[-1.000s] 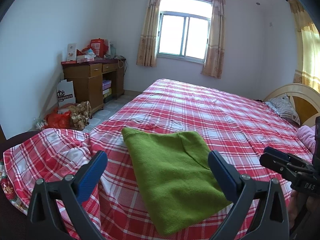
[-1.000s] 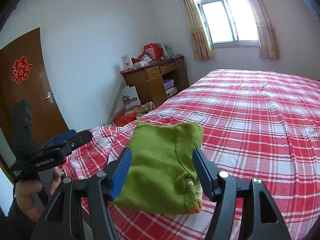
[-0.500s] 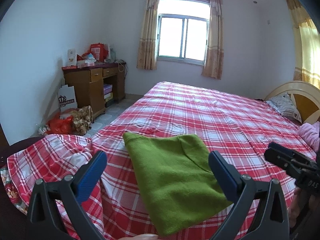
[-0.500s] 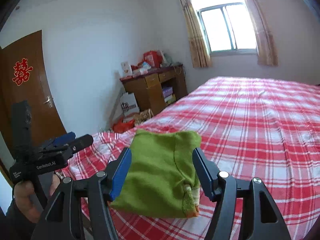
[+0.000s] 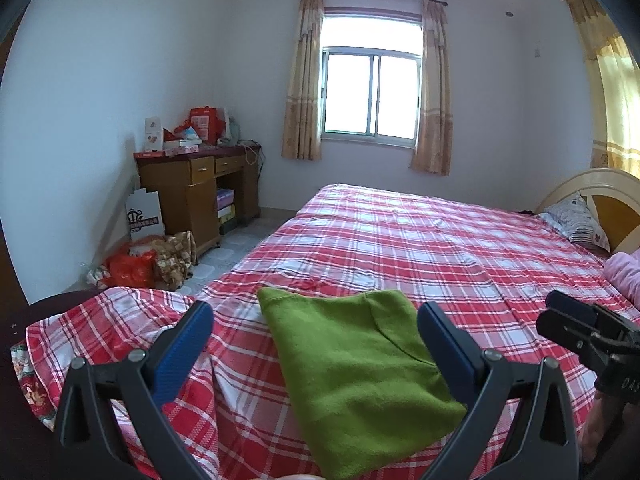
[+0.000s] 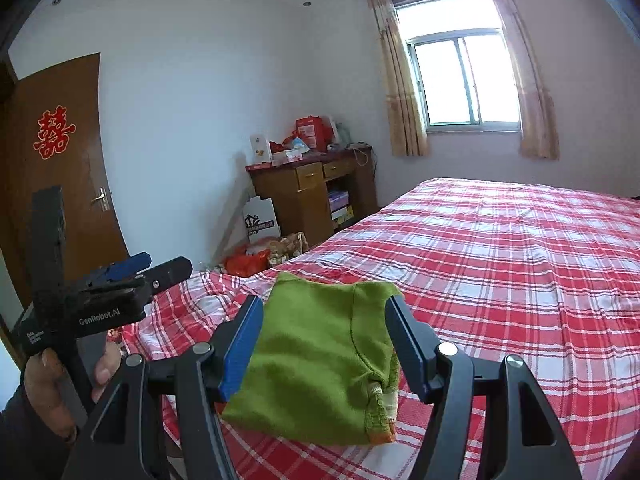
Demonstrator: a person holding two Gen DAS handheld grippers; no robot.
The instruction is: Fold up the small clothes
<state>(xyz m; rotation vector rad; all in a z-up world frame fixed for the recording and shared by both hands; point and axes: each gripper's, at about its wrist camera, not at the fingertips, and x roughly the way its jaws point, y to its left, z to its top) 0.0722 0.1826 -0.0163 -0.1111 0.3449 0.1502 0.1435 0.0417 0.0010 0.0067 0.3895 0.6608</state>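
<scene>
A folded green garment (image 5: 360, 368) (image 6: 316, 364) lies flat near the foot corner of the bed with the red plaid sheet (image 5: 440, 248). An orange-trimmed hem shows at its near right corner in the right wrist view. My left gripper (image 5: 316, 340) hovers above and short of it, jaws wide apart, nothing between the blue pads. My right gripper (image 6: 324, 332) is likewise open over the garment's near edge, touching nothing. Each gripper appears in the other's view: the right one (image 5: 584, 332) at the right edge, the left one (image 6: 132, 276) at the left, held by a hand (image 6: 52, 392).
A wooden desk (image 5: 200, 192) piled with boxes stands by the left wall, with bags (image 5: 152, 260) on the floor beside it. A pillow (image 5: 576, 220) and headboard (image 5: 600, 188) are at the far right. A brown door (image 6: 52, 168) is at the left.
Both views have tilted upward slightly, so the garment and bed sit lower in the frames. The garment lies unmoved and both grippers stay open.
</scene>
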